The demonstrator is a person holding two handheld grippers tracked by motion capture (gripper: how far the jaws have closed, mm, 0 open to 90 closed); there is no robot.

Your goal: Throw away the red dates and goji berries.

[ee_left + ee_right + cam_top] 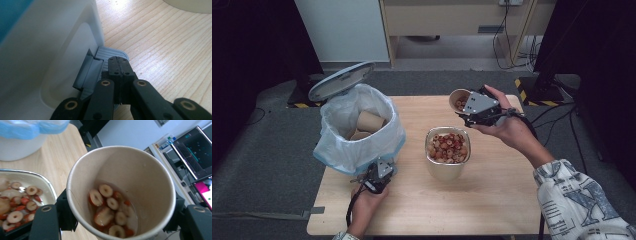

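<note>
We find the right gripper (473,107) clamped on a paper cup (459,100), one jaw on each side of the cup wall, as the right gripper view confirms. The cup (140,177) is tilted, its mouth turned toward the camera, and it is held in the air above the far right part of the table (492,200), beyond and to the right of the bowl (447,167). Sliced fruit pieces (110,210), pale rings with red skin, lie wet against the cup's lower wall and bottom. The right hand (507,127) carries the gripper from the right side.

The bowl stands near the middle of the table and is heaped with the same slices (448,147). In the right gripper view its rim (47,183) lies below and to the left of the cup, apart from it.

The left gripper (378,175) is fully clenched, jaws meeting with nothing between them. In the left gripper view its closed tips (118,65) rest on the grey ribbed pedal (110,53) at the foot of the bin (50,62). The left hand (364,200) holds it low at the near left of the table.

The bin (332,150) stands on the left part of the table, just beside the left gripper. Its lid (341,80) is raised, tilted back. A white liner bag (382,137) with a blue edge is folded over the rim. Inside lie two more paper cups (370,121), on their sides.

The bin and the bowl stand near each other without touching.
</note>
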